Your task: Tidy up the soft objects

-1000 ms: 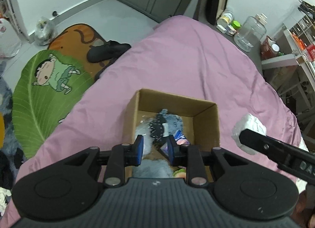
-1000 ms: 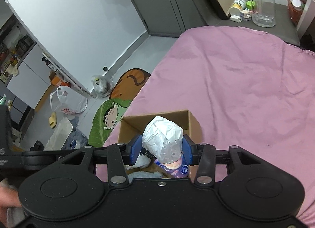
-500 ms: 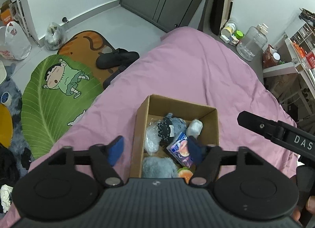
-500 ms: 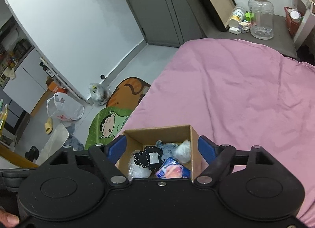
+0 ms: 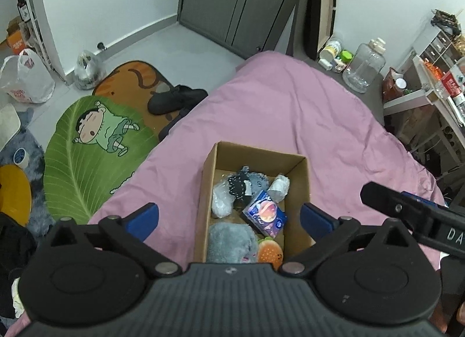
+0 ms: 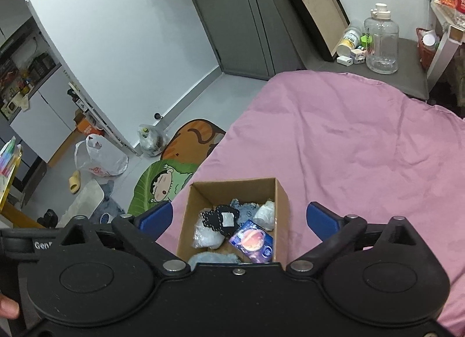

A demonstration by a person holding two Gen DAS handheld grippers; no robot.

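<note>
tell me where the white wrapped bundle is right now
In both wrist views the white wrapped bundle lies in the cardboard box's far right corner, beside the grey plush and behind the planet-print packet.

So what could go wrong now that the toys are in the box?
The cardboard box sits near the edge of the pink bed, so a bump from either opening, empty claw, left or right, might tip it to the floor. The bed is soft, so the box could wobble. The purple packet leans loosely and may slide about.
</note>
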